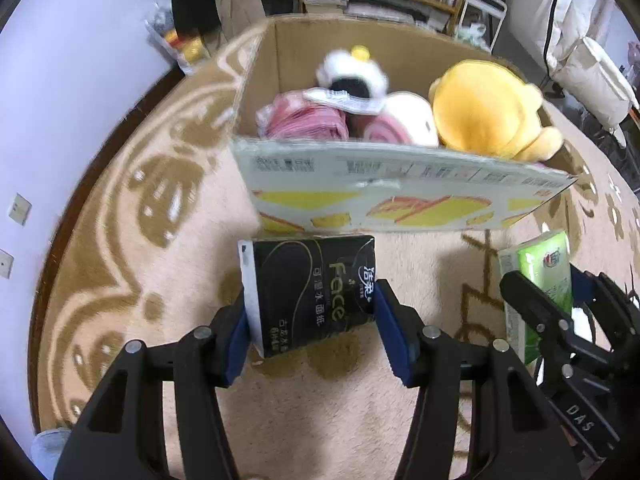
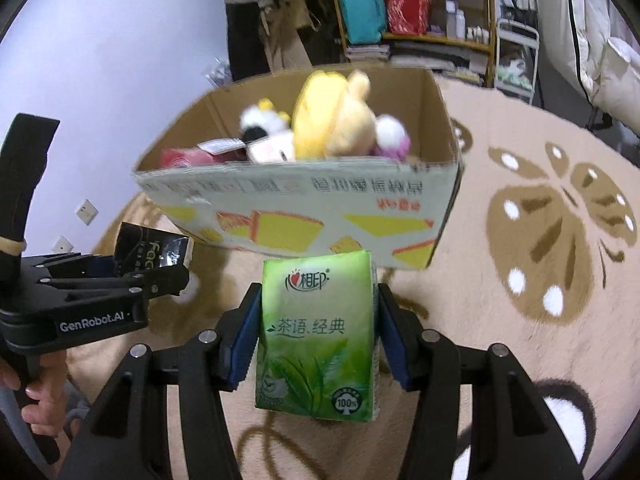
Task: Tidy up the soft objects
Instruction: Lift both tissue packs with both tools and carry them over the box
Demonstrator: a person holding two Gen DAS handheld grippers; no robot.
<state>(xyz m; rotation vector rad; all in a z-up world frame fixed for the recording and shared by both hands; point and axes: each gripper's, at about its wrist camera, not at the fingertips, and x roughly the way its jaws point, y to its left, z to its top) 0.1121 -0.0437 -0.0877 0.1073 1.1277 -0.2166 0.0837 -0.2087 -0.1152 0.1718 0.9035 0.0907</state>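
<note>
My left gripper is shut on a black tissue pack, held above the carpet just in front of the cardboard box. My right gripper is shut on a green tissue pack, also in front of the box. The box holds a yellow plush, a white and black plush, and pink rolled soft items. The right gripper with the green pack shows at the right of the left wrist view. The left gripper with the black pack shows at the left of the right wrist view.
A beige carpet with brown patterns covers the floor. A white wall stands to the left. Shelves with bags and bottles stand behind the box. White bedding lies at the far right.
</note>
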